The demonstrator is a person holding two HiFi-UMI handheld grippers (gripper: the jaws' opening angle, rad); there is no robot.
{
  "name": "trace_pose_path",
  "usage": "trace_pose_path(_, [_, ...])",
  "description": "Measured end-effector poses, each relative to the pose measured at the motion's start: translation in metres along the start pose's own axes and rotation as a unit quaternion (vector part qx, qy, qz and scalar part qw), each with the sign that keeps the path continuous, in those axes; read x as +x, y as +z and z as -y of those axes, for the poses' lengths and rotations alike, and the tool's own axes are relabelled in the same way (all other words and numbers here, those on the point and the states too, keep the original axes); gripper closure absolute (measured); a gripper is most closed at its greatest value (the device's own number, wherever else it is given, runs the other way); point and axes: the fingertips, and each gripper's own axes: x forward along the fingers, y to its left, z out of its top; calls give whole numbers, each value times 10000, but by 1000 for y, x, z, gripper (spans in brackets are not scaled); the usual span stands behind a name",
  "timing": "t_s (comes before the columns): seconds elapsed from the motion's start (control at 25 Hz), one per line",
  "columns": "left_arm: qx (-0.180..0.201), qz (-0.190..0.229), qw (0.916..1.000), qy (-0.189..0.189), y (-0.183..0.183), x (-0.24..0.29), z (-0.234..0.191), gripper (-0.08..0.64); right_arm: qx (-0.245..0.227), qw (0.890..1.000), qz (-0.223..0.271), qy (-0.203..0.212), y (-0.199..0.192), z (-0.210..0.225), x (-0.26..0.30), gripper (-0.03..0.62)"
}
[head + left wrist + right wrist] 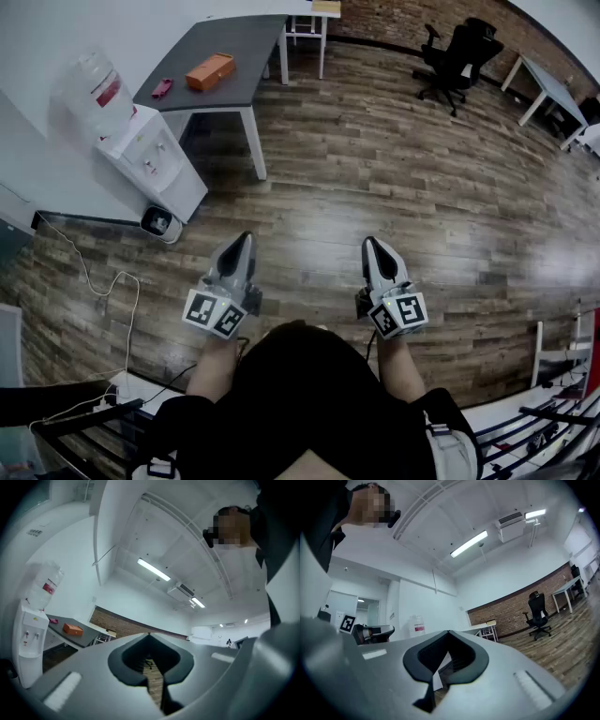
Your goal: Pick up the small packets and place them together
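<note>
Small packets are not in view; an orange box (209, 71) lies on the grey table (246, 42) at upper left. You hold the left gripper (247, 238) and right gripper (368, 244) clenched and empty; all picking remains.

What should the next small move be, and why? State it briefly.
Probably step toward the grey table. The left gripper and right gripper are shut and empty, held over the wood floor, while an orange box and a small pink item lie on that table, seemingly out of reach.
</note>
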Motion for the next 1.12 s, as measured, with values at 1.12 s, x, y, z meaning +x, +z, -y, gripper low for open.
trace_pose_path(1.12, [-335,-138,9991,224,-26,31,31,560,496,9985,156,-182,5,79,-28,591])
